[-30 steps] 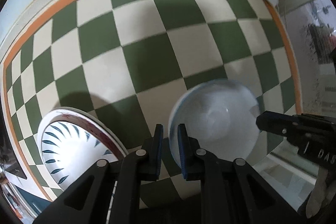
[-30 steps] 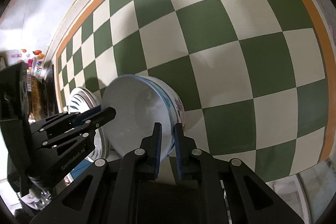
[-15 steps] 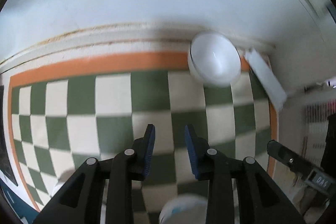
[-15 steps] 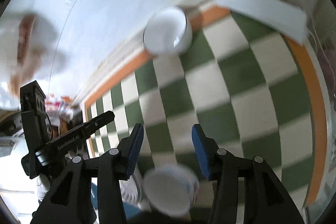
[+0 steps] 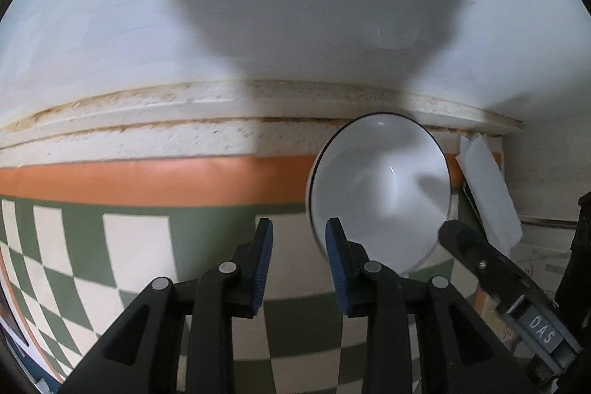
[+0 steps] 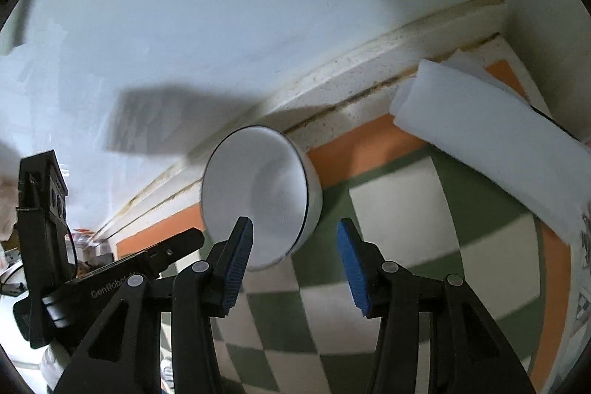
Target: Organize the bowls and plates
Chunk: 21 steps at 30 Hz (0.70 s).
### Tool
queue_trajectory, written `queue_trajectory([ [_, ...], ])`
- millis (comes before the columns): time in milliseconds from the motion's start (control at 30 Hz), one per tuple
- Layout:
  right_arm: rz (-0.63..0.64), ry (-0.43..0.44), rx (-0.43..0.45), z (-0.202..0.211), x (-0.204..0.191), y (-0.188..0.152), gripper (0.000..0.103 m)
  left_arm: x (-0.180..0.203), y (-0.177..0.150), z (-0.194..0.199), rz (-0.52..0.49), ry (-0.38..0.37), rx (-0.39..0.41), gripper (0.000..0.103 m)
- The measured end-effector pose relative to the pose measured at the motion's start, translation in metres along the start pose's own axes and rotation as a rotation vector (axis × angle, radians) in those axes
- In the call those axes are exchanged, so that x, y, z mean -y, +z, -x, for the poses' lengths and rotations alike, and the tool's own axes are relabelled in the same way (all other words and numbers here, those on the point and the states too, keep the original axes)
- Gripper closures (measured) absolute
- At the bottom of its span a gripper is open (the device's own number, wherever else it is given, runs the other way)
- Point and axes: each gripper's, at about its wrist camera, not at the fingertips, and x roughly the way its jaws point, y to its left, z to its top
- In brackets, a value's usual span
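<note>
A plain white bowl with a thin dark rim stands at the back of the green-and-cream checked cloth, against the orange border by the wall. My left gripper hovers at its left rim, jaws a little apart, nothing pressed between the pads. In the right wrist view the same bowl lies just beyond my right gripper, whose jaws stand wider, the bowl's near rim showing in the gap, pads clear of it. Each gripper's black fingers show in the other's view.
A white foam slab lies on the cloth at the back right corner, close to the bowl. A speckled ledge and a white wall close off the back. Clutter sits past the cloth's left end.
Both grippers let go of the large patterned bowl, opened, and moved across the cloth to the white bowl by the wall. The patterned bowl and the plate have dropped out of view.
</note>
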Motion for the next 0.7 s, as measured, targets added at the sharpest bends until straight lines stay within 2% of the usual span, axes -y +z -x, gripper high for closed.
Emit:
queue_trajectory([
  [67,0.002,-0.005,-0.01,-0.011,0.002,0.004,0.054,0.003,0.003,-0.009,-0.016,0.016,-0.001,0.076],
  [167,0.014,-0.007,-0.021,-0.022,0.003,0.011,0.067,0.006,0.009,-0.018,-0.038,0.024,0.006,0.076],
  [400,0.036,-0.024,-0.039,-0.039,0.006,0.02,0.089,0.008,0.012,-0.03,-0.062,0.018,0.0,0.088],
  [700,0.068,-0.049,-0.056,-0.042,-0.004,0.012,0.09,0.009,0.002,-0.022,-0.077,0.032,0.012,0.088],
])
